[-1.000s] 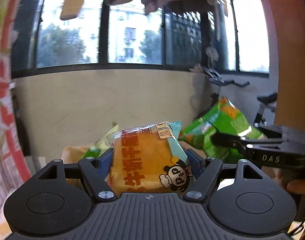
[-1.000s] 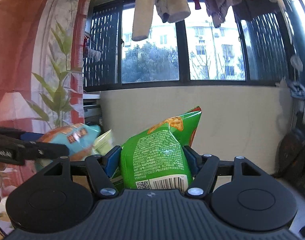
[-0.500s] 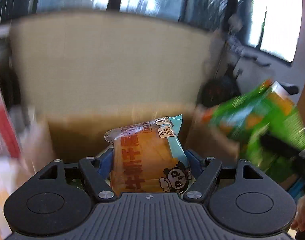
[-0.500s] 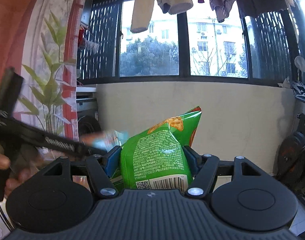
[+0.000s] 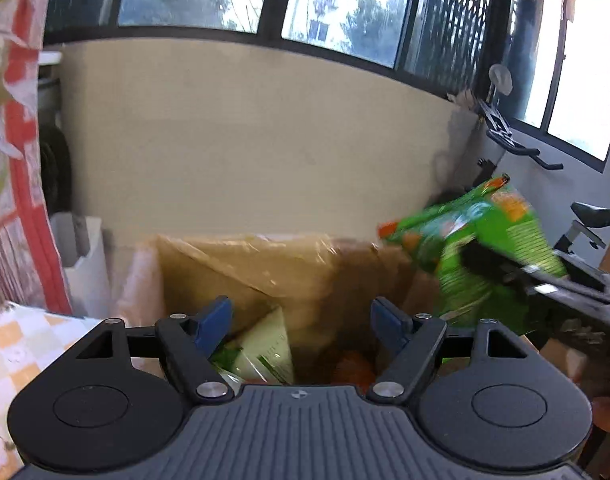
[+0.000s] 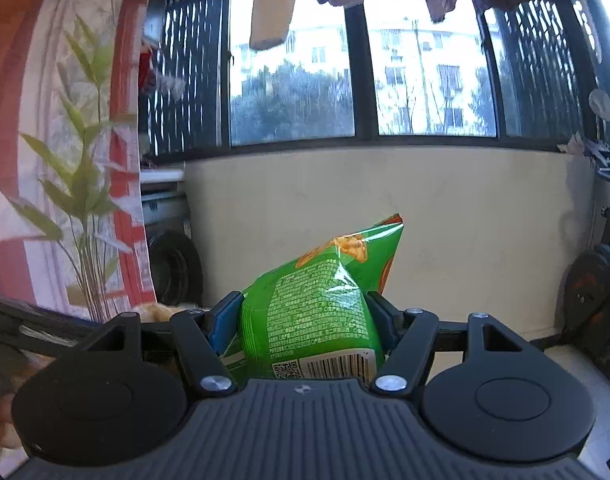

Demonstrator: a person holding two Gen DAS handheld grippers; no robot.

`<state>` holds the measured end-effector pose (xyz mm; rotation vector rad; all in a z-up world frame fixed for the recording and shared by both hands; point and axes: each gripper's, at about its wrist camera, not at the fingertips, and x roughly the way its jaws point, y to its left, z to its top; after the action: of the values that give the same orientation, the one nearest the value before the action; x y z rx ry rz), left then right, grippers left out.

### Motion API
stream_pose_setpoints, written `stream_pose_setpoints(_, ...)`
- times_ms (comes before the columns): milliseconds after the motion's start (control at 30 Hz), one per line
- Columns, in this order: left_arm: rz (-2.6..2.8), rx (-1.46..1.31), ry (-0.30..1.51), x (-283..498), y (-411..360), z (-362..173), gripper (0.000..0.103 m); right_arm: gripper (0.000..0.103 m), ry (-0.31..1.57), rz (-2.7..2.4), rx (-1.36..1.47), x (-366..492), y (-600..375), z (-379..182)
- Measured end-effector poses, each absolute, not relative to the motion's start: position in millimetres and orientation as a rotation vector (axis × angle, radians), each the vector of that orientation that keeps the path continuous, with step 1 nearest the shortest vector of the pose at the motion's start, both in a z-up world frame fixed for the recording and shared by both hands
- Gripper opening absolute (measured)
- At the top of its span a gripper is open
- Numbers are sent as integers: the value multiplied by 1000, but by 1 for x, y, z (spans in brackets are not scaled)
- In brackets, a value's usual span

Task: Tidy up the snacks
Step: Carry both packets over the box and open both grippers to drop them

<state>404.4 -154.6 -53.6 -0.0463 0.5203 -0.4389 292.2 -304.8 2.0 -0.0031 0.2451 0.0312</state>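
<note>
- The left claw [image 5: 301,320] is spread and empty above the cardboard box [image 5: 265,276] at the frame's centre; snack packets [image 5: 265,354] lie inside.
- The green chip bag [image 6: 321,312] is pinched by the right claw [image 6: 305,320], low in the frame's centre.
- In the left view the bag [image 5: 477,240] is seen at right, beside the box rim.
- A release short of the opening could drop it outside.
- The puffy bag could be crushed by a hard squeeze.
</note>
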Motion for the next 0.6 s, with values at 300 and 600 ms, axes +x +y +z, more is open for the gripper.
stream_pose_setpoints(300,-410,-55,501,376,-117,-47,79,77,408,11,-84,305,-288,-14)
stream_pose_setpoints(600,-369,-55,468,333,-67,-50,79,77,346,69,17,242,-301,-8)
